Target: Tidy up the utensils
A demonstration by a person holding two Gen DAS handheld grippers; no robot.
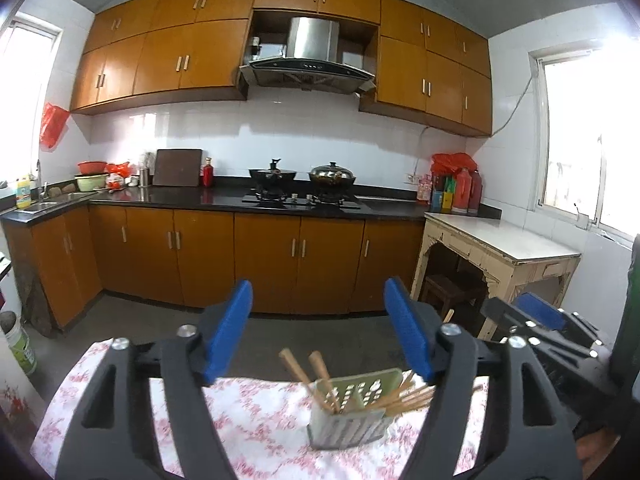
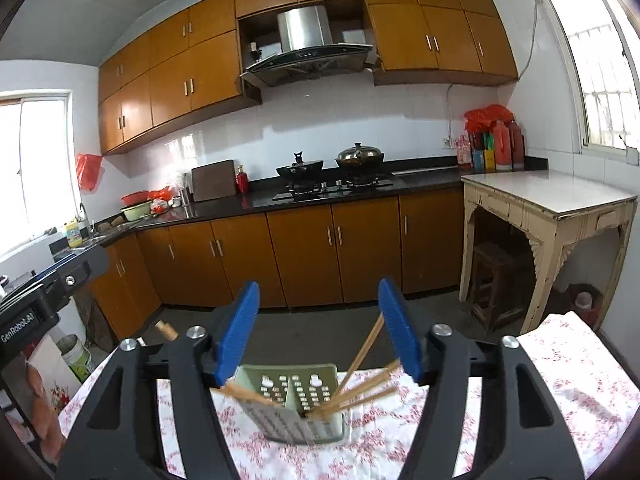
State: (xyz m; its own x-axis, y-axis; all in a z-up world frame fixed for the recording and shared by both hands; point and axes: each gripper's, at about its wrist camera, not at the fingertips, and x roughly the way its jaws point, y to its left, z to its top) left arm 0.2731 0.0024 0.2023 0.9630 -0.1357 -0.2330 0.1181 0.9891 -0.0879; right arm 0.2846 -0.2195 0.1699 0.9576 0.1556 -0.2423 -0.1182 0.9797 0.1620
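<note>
Two grippers face a kitchen wall across a desk [image 1: 256, 420] draped in a pink floral cloth.

Left wrist view, left to right: left gripper [image 1: 320, 332] with its blue fingers [image 1: 230, 332] spread wide, nothing between them, no contact with anything. Green slotted utensil holder [image 1: 352, 416] stands on the cloth at about 5 o'clock from the gap's centre, nearer the right finger. Two thick wooden handles [image 1: 298, 372] lean out of it toward 11 o'clock; a bundle of chopsticks [image 1: 408, 398] fans out toward 3 o'clock. Right gripper [image 1: 540, 320] shows at 3 o'clock, partly cut off by the frame.

Right wrist view, left to right: body of the left gripper [image 2: 48, 300] at 9 o'clock. Right gripper [image 2: 320, 328] fingers [image 2: 240, 328] also wide apart, empty. Holder [image 2: 296, 404] sits below the gap at 6 o'clock, divider visible down its middle. Wooden handles [image 2: 248, 394] lie in the left compartment, chopsticks [image 2: 360, 388] in the right one, tips splayed toward 2 o'clock; one stick crosses in front of the right finger, contact unclear.
</note>
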